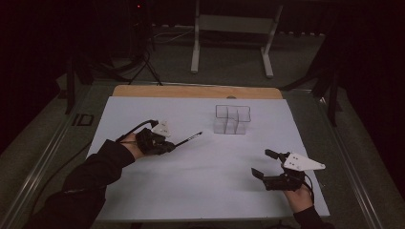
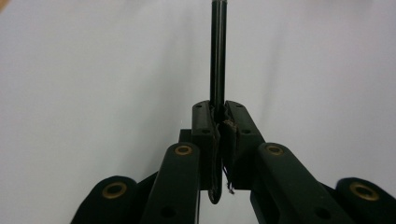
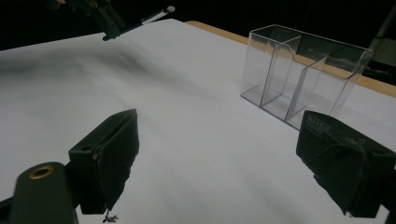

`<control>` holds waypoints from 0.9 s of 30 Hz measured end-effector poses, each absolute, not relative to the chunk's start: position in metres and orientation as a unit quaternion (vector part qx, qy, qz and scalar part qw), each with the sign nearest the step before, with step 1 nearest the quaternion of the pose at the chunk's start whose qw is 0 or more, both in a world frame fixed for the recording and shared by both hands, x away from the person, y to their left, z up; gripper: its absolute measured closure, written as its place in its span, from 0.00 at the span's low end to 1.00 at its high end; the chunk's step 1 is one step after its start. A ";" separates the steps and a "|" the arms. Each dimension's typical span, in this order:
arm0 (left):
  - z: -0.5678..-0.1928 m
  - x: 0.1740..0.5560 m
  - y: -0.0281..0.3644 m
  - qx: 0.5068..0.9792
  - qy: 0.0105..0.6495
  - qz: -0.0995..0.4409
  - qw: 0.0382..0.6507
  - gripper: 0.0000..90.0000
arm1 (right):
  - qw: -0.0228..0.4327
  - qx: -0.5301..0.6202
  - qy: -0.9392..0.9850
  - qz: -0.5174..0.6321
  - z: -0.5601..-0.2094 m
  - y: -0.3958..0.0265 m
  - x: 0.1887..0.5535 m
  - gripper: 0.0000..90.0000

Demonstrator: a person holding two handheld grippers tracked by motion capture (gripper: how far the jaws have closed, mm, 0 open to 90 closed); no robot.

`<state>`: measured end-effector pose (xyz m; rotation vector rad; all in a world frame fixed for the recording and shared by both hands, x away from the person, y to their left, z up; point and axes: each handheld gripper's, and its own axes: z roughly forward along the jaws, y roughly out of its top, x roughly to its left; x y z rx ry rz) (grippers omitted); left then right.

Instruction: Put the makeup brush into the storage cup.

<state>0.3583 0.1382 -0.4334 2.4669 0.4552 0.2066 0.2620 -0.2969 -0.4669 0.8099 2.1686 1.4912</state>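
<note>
A: See the left gripper (image 1: pixel 165 145)? Its jaws are squeezed tight on a thin black pen (image 1: pixel 187 140). Only the back end sits between the jaws. The long part sticks out past the tips, up above the white table (image 1: pixel 200 191).

B: So what could go wrong?

A: The pen is pinched at just one small spot. If the hand shakes or turns fast, the pen could tip sideways or slide out and drop.

B: Where could it be going?

A: My guess is the clear plastic holder (image 1: pixel 232 119). It stands ahead of the pen's tip and is well apart from it. It has small boxes inside with thin walls.

B: Could the pen miss?

A: Yes. If the tip hits a wall, it might push the light holder along or knock it over. It could also land in the wrong box.

B: And the right gripper (image 1: pixel 265 163)?

A: Its jaws are wide open with nothing between them. The holder stands ahead of them, closer to one jaw. If that gripper swings forward, it could bump the holder.
</note>
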 end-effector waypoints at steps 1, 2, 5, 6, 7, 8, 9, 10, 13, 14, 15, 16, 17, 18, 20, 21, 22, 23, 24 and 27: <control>-0.433 0.355 0.138 0.928 0.179 0.088 0.314 0.94 | 0.194 0.289 0.772 0.533 -0.466 -0.297 0.262 0.15; -0.432 0.354 0.138 0.927 0.183 0.087 0.316 0.94 | 0.194 0.288 0.771 0.533 -0.466 -0.297 0.262 0.15; -0.433 0.348 0.136 0.922 0.192 0.090 0.323 0.94 | 0.195 0.289 0.771 0.533 -0.466 -0.297 0.262 0.15; -0.433 0.346 0.136 0.920 0.196 0.095 0.326 0.94 | 0.195 0.289 0.771 0.533 -0.466 -0.297 0.262 0.15; -0.434 0.345 0.136 0.920 0.197 0.092 0.326 0.94 | 0.195 0.289 0.771 0.533 -0.466 -0.297 0.261 0.15; -0.434 0.344 0.135 0.920 0.197 0.089 0.326 0.94 | 0.195 0.290 0.771 0.532 -0.466 -0.297 0.261 0.15; -0.435 0.341 0.135 0.918 0.200 0.091 0.331 0.94 | 0.195 0.289 0.771 0.532 -0.466 -0.297 0.261 0.15; -0.437 0.338 0.134 0.918 0.202 0.088 0.331 0.94 | 0.195 0.289 0.771 0.532 -0.466 -0.297 0.261 0.15; -0.439 0.332 0.133 0.913 0.209 0.089 0.340 0.94 | 0.195 0.287 0.771 0.534 -0.465 -0.297 0.261 0.15; -0.440 0.329 0.133 0.908 0.212 0.093 0.348 0.94 | 0.194 0.287 0.770 0.535 -0.465 -0.297 0.261 0.15; -0.440 0.327 0.133 0.906 0.215 0.090 0.354 0.94 | 0.191 0.287 0.770 0.537 -0.465 -0.297 0.261 0.15; -0.441 0.325 0.133 0.904 0.217 0.090 0.358 0.94 | 0.191 0.286 0.770 0.537 -0.465 -0.296 0.261 0.15; -0.442 0.322 0.133 0.902 0.219 0.098 0.360 0.94 | 0.192 0.284 0.770 0.538 -0.465 -0.296 0.261 0.15; -0.442 0.320 0.133 0.901 0.221 0.100 0.359 0.94 | 0.191 0.284 0.771 0.538 -0.465 -0.296 0.260 0.15; -0.442 0.315 0.134 0.895 0.227 0.096 0.372 0.94 | 0.191 0.283 0.771 0.537 -0.465 -0.295 0.260 0.15; -0.442 0.313 0.134 0.894 0.231 0.094 0.373 0.94 | 0.191 0.282 0.772 0.537 -0.465 -0.294 0.260 0.15; -0.442 0.312 0.134 0.891 0.234 0.090 0.378 0.94 | 0.192 0.282 0.771 0.537 -0.465 -0.294 0.260 0.15; -0.442 0.310 0.135 0.887 0.240 0.088 0.384 0.94 | 0.192 0.283 0.771 0.537 -0.464 -0.294 0.260 0.15; -0.442 0.309 0.134 0.886 0.245 0.085 0.385 0.94 | 0.192 0.283 0.771 0.537 -0.464 -0.294 0.260 0.14; -0.443 0.305 0.135 0.876 0.263 0.073 0.398 0.94 | 0.192 0.283 0.772 0.536 -0.464 -0.293 0.260 0.13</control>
